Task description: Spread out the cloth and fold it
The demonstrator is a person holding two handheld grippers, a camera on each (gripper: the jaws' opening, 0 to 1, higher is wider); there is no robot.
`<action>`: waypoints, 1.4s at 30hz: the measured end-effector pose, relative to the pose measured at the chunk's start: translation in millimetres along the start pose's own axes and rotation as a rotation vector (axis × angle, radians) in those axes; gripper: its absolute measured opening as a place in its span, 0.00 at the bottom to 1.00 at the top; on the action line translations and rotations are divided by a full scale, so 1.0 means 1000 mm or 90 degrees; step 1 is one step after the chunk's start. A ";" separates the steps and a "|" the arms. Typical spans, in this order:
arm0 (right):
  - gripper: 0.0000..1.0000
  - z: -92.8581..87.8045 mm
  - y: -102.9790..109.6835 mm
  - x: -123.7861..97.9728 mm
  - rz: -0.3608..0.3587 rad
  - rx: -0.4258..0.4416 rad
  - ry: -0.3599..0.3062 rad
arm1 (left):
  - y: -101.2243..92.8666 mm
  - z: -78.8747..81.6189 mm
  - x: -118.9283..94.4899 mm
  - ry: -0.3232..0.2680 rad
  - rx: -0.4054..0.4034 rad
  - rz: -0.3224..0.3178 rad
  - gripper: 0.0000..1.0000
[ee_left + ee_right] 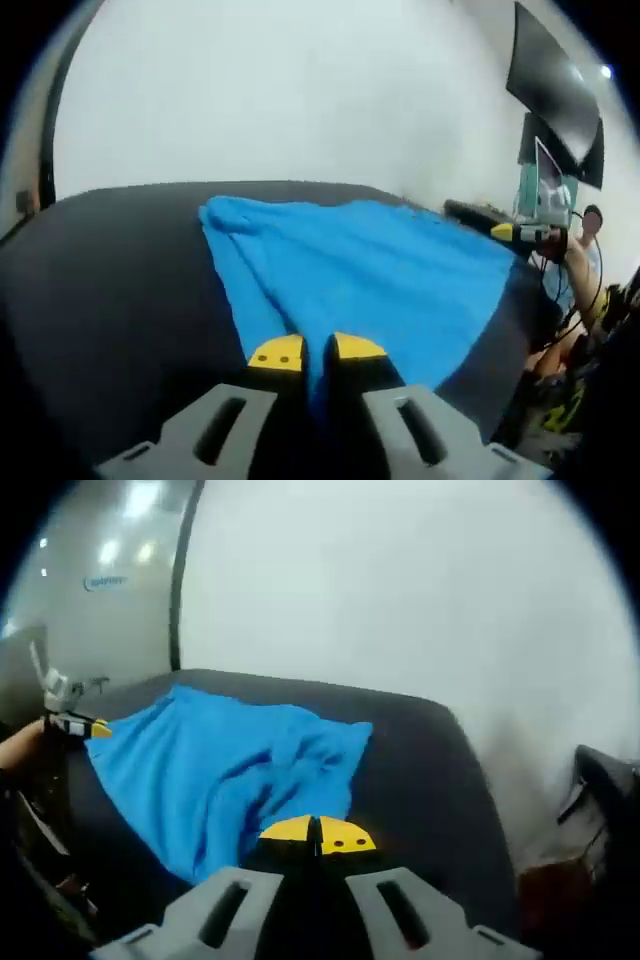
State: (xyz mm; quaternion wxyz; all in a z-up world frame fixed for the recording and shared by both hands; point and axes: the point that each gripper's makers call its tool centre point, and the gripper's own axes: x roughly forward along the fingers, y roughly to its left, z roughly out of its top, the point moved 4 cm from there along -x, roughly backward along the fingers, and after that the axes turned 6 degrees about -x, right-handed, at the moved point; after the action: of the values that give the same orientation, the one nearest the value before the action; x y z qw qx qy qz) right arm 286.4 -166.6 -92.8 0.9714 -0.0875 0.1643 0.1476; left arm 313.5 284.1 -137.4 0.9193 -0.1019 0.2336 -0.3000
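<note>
Brightness: even and fairly bright; the pale wall (300, 90) reads almost washed out.
Source: ceiling lights (140, 500) glow as soft glare spots, upper left of the right gripper view.
Shadows: soft, in the folds of the cloth (230, 770).
Sharpness: both views soft and smeared.
Edges: strong fisheye bending; the counter (110, 270) edge curves.
</note>
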 end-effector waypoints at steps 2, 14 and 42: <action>0.00 0.005 0.008 0.002 0.031 0.042 -0.028 | -0.004 0.003 -0.003 -0.016 -0.027 -0.039 0.08; 0.00 -0.011 0.053 0.019 0.152 0.019 0.044 | 0.007 0.004 -0.021 -0.044 -0.179 -0.100 0.04; 0.05 0.007 0.005 -0.006 -0.002 -0.134 0.004 | 0.001 -0.001 -0.014 -0.036 -0.169 -0.106 0.05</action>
State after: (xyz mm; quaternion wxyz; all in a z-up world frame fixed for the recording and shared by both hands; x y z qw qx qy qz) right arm 281.5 -161.5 -84.6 0.9565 -0.1895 0.1511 0.1623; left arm 303.3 293.9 -133.6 0.8758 -0.2503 0.2359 -0.3385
